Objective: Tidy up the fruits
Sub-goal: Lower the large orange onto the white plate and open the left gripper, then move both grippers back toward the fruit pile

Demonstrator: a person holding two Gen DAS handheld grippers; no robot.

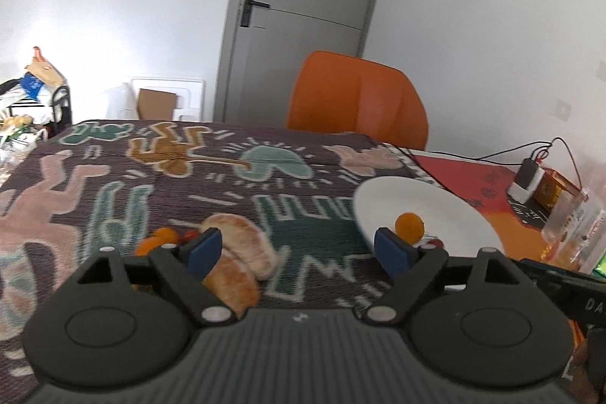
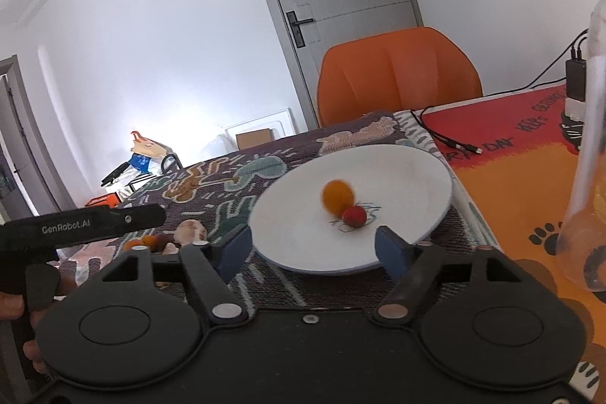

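Observation:
A white plate (image 2: 409, 173) lies on the patterned cloth and holds a small orange fruit (image 2: 337, 196) and a small red fruit (image 2: 355, 216). The plate (image 1: 447, 214) and orange fruit (image 1: 409, 226) also show in the left wrist view. My right gripper (image 2: 314, 245) is open and empty, just in front of the plate's near rim. My left gripper (image 1: 299, 250) is open and empty above the cloth. Two pale pinkish-orange fruit pieces (image 1: 242, 245) lie by its left finger, with small orange fruits (image 1: 159, 239) and a red one (image 1: 190, 234) behind.
An orange chair (image 1: 356, 97) stands at the table's far side. A clear bottle (image 2: 589, 139) stands on the orange mat at right. A charger with cables (image 1: 528, 177) lies at the far right. The left gripper's body (image 2: 83, 222) shows at the right view's left.

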